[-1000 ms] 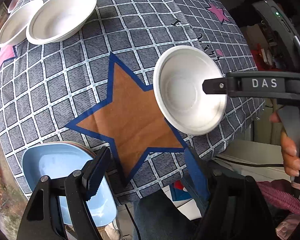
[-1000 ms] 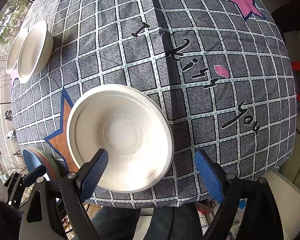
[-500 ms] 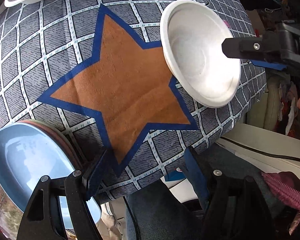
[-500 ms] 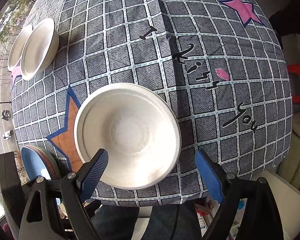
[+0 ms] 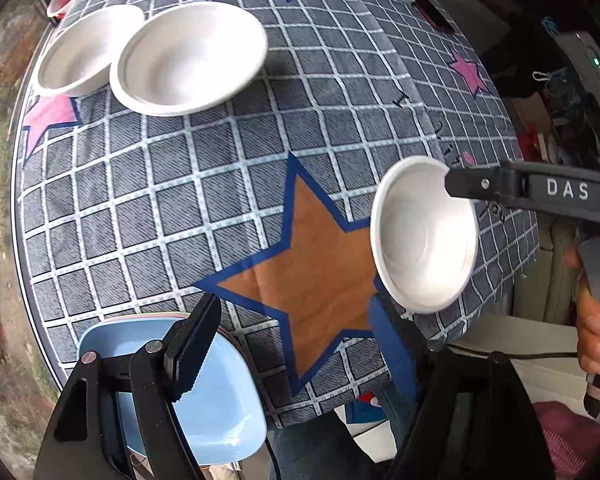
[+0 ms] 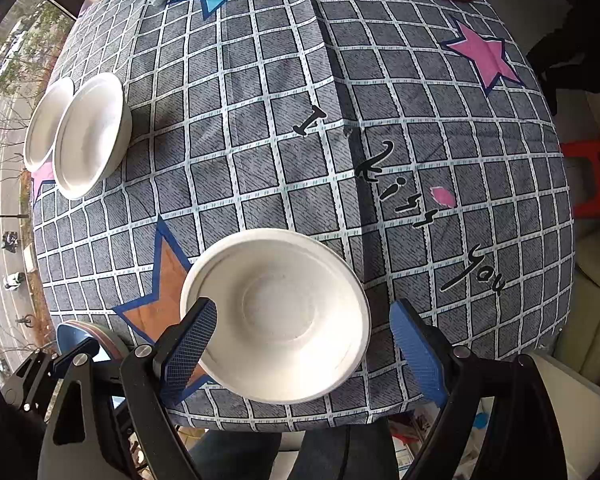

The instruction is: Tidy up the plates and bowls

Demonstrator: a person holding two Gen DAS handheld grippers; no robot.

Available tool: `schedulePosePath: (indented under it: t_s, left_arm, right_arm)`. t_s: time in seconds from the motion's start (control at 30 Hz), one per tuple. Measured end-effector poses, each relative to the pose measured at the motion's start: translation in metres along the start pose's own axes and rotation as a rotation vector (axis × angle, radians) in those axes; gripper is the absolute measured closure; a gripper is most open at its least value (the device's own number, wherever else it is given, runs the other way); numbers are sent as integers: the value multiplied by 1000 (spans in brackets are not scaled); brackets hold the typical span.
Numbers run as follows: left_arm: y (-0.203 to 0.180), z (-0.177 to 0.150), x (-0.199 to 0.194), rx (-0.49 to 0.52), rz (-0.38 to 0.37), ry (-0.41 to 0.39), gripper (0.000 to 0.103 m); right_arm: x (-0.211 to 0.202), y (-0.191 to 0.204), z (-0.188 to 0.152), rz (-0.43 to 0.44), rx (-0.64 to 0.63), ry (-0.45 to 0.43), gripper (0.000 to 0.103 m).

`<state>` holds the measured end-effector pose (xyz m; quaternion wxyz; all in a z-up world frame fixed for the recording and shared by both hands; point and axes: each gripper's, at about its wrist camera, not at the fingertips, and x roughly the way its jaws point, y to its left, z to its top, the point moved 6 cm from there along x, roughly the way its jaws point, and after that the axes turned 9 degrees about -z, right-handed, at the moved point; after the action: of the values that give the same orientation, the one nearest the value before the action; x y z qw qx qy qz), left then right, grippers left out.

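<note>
The near white bowl [image 6: 278, 316] sits upright on the bench [image 6: 260, 128], directly under the right tongs [image 6: 300, 344], whose jaws stand apart, the left pad over its rim at nine o'clock; being round, it has no long axis. The left tongs [image 5: 296, 344], also apart and empty, hover beside the blue plate stack [image 5: 216, 400]. Three white bowls counted: two far bowls [image 6: 88, 136] sit at ten o'clock, touching.

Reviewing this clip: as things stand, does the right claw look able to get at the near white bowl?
Probably yes. The right claw hangs open over the near bowl, pointing down, with nothing else close to the bowl on the cloth. The left claw is off by the blue plate.
</note>
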<state>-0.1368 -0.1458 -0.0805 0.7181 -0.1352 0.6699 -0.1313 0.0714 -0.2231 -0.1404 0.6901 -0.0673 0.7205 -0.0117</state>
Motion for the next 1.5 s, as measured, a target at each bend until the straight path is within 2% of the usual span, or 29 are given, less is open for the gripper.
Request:
schedulePosePath:
  t_s: [0.2,0.3,0.5,0.57,0.7,0.93,1.0,1.07,1.13,1.27,1.3,1.33,1.37,1.5]
  left_arm:
    - [58,34,-35,-234,97,-145,24]
    - [78,53,-29,-324,166,-162,24]
    - [118,80,-16,-506,192,-166,24]
    - [130,87,-13,-554,200,-172,24]
    - [150,99,-1,-623,215,-178,24]
    - [172,109,24,-676,224,-136,24]
    - [176,112,29,-682,218,-126,28]
    - [179,115,34,-687,194,-120,39]
    - [179,119,36,-687,159,-132,47]
    - [175,135,41,-649,147,-131,64]
    - [174,137,42,-638,143,-128,66]
    - [172,140,43,-627,137,-123,73]
    - [170,142,45,-615,129,-116,76]
    - [158,143,51,-574,129,-87,76]
  right_arm:
    - [-18,27,36,8,-43,-35,14]
    - [-26,46,64,25,-87,-56,14]
    - [-31,96,124,46,-214,-74,14]
    - [-25,99,138,58,-245,-66,14]
    - [0,99,156,57,-310,-51,14]
    - [27,125,178,79,-352,-16,14]
    - [32,132,182,75,-363,-16,14]
    - [35,137,184,73,-374,-13,25]
    - [40,146,186,86,-379,14,49]
    - [45,160,177,104,-386,28,71]
    - [45,162,176,121,-392,34,80]
    - [45,166,174,138,-396,47,85]
    - [49,179,172,148,-400,61,85]
    - [56,180,157,159,-384,94,88]
